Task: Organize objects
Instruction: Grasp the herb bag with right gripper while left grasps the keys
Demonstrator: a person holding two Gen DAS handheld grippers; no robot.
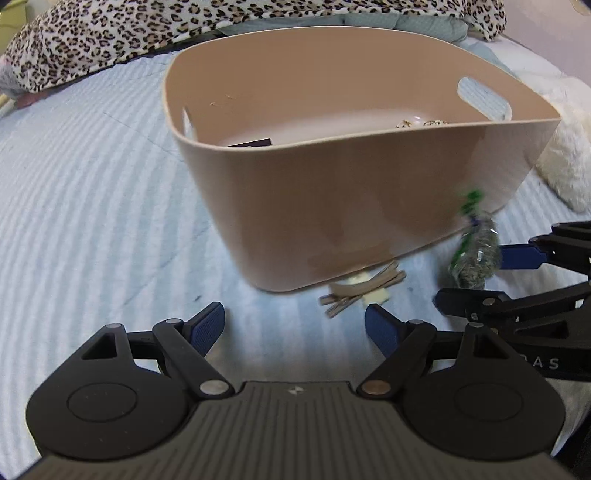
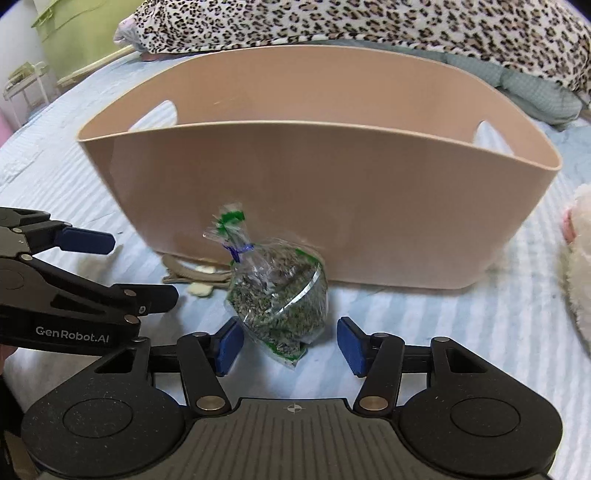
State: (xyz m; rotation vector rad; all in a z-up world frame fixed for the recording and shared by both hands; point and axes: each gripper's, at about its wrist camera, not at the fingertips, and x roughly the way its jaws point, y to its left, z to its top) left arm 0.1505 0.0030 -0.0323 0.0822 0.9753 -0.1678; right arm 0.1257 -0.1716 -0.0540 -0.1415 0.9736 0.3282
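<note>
**Ana:** Right gripper (image 2: 290, 345) is nearest, its blue pads spread wide, and the clear bag of dried herbs (image 2: 279, 301) sits just ahead between them. Neither pad looks to be pressing it yet.

**Ben:** How will that bag behave?

**Ana:** Light, I'd judge, and soft. Thin crinkly film, loose fill, so it should squash and shift under pressure. The film may be slippery. I'd close across the fat middle, or take the twisted neck below the blue tie, where the plastic bunches and gives more to bite on.

**Ben:** And the other hand?

**Ana:** Left gripper (image 1: 295, 325) has its fingers apart too, holding nothing, low over the bed (image 1: 92, 192) beside the right one. Just past its tips lie the tan hair clips (image 1: 354, 288) on a pale card, touching the foot of the basket's near wall.

**Ben:** The bag's spot?

**Ana:** On the striped bedcover, close to the beige basket (image 2: 332, 206), near wall, just right of the clips. Inside the basket a few small items show, too hidden to name. Beyond it, a leopard-print blanket (image 2: 369, 26) runs along the bed's far edge.
</note>
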